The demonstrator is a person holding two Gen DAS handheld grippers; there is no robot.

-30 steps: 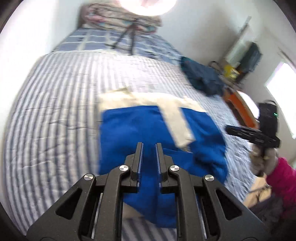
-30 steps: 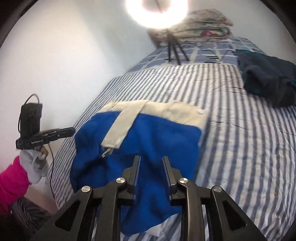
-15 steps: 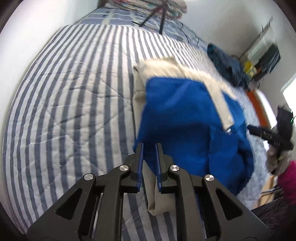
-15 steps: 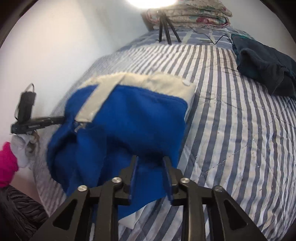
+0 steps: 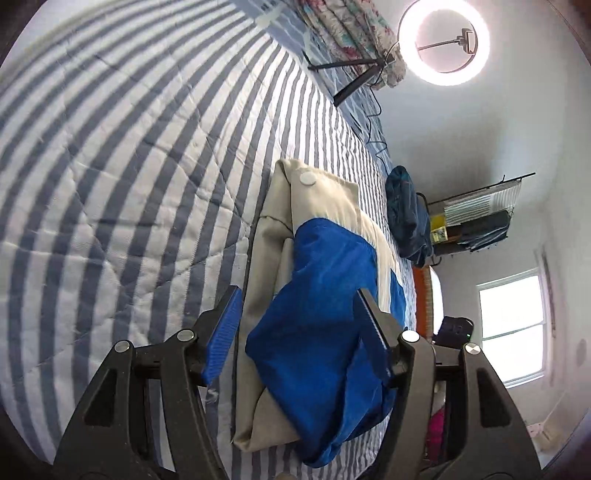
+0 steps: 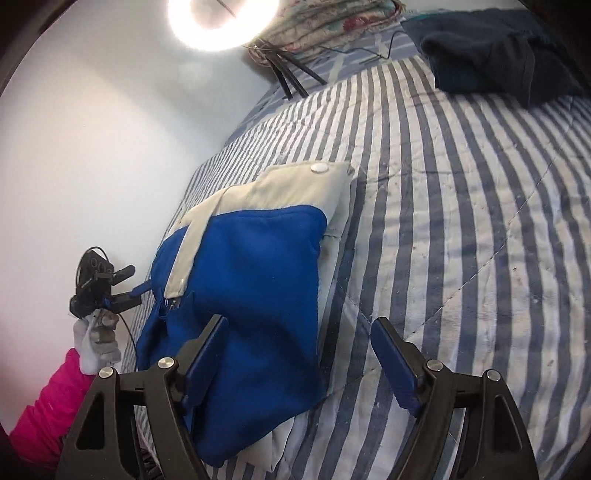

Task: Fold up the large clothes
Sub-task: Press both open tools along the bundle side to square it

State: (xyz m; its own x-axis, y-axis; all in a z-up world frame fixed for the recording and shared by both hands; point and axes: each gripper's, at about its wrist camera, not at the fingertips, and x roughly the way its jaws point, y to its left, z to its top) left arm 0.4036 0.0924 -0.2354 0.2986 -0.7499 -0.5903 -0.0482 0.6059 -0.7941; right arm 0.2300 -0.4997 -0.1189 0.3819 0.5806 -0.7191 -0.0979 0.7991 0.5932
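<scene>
A blue and cream jacket lies folded on the striped bed; it also shows in the right wrist view, with a cream collar band and a white snap at its far end. My left gripper is open, its jaws spread wide just above the jacket's near edge, holding nothing. My right gripper is open and empty, over the jacket's near right corner. The left gripper also shows in the right wrist view, open beside the jacket's left edge.
The blue-and-white striped quilt covers the bed. A dark blue garment pile lies at the far right. A ring light on a tripod and folded floral bedding stand at the head. A wall runs along the left.
Both grippers have gone from shut to wide open, letting the blue fabric go. The jacket now lies folded flat. Both cameras have swung and dropped closer to it.
</scene>
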